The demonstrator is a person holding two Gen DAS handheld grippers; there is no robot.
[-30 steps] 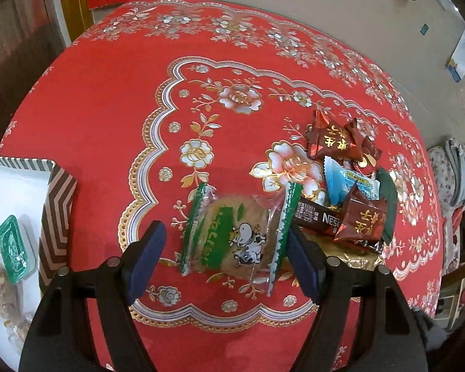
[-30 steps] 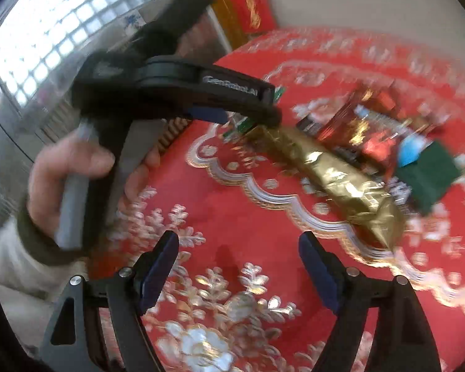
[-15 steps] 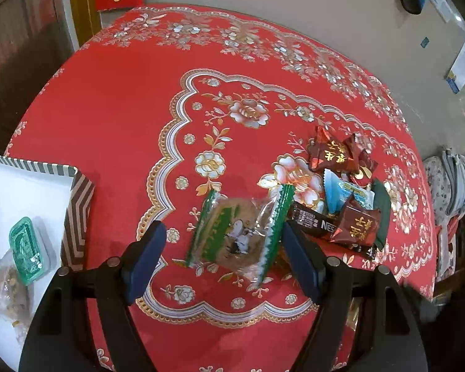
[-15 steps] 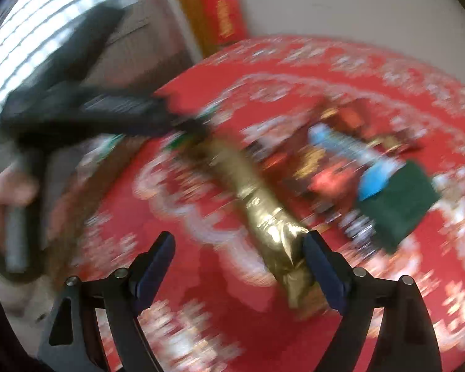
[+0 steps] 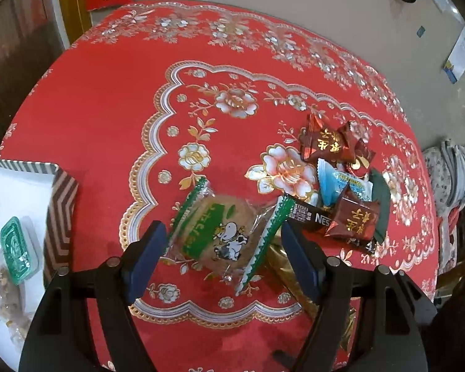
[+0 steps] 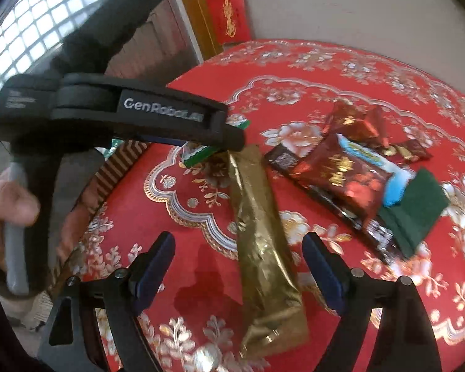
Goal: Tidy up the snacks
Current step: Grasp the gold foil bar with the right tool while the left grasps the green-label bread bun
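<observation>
Grippers agape over snacks

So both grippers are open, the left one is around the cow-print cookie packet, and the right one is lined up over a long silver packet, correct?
Nearly. The long packet between the right gripper's fingers is gold, not silver, as the right wrist view shows. The rest holds: both grippers are open, and the left gripper has its fingers on either side of the cow-print cookie packet.
</observation>
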